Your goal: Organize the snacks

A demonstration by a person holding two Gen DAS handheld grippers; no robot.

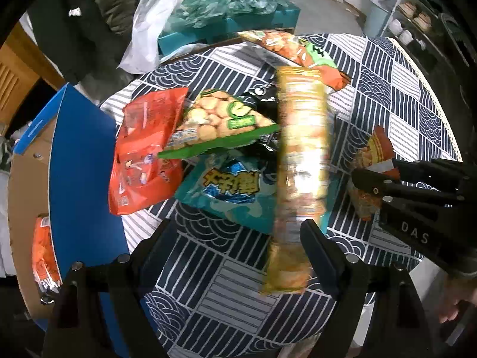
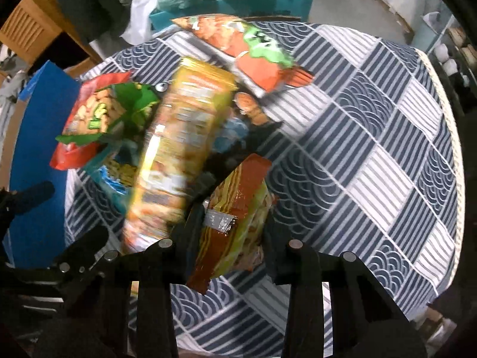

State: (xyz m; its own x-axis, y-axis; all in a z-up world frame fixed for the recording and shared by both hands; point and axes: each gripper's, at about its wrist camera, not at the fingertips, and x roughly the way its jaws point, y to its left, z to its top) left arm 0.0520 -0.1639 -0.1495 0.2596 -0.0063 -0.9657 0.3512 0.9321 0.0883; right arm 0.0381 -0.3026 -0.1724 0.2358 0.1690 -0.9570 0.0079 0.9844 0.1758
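A long yellow snack pack (image 1: 301, 149) stands blurred over the pile, its lower end just inside the right finger of my left gripper (image 1: 235, 226), whose jaws stand wide open without pressing it. The pile holds a red bag (image 1: 143, 149), a green biscuit bag (image 1: 220, 119) and a teal bag (image 1: 232, 188). An orange and green bag (image 2: 256, 50) lies farther back. My right gripper (image 2: 234, 217) is shut on a red and yellow packet (image 2: 238, 197) lying on the cloth. It also shows in the left wrist view as the right gripper (image 1: 362, 179).
The round table (image 2: 387, 149) has a navy and white patterned cloth. A blue-sided cardboard box (image 1: 80, 164) stands at its left edge with an orange packet (image 1: 44, 253) inside. A white plastic bag (image 1: 149, 29) and a teal box (image 1: 253, 21) sit behind.
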